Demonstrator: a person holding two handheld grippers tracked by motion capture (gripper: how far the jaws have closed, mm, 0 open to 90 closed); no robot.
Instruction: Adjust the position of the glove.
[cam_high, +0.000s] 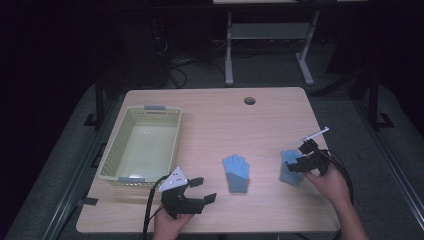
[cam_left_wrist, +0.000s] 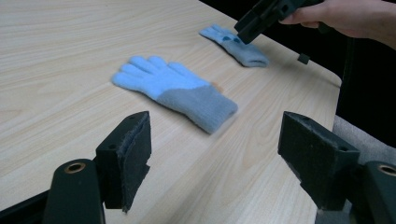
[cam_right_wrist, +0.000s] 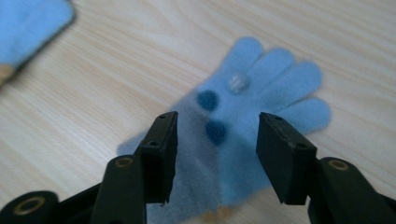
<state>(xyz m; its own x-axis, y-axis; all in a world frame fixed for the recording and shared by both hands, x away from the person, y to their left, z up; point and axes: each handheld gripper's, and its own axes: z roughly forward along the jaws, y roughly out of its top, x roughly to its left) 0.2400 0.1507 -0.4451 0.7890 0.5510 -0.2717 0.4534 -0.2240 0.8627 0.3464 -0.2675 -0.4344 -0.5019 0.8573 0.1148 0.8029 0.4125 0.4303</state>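
Clearly the job just now is getting hold of the right-hand light-blue knitted glove with a grey cuff, which lies flat near the table's right edge. From the high view, the right gripper sits over it, while the left gripper waits near the front edge, jaws spread on nothing, beside the pale green plastic basket.

Looking along the left gripper, the second blue-and-grey glove lies flat mid-table, untouched.

Along the right gripper, the jaws stand half-closed astride the glove's palm, the pads not yet pressing the wool. I'd lower until both tips touch the light wooden table, then pinch a fold of wool.
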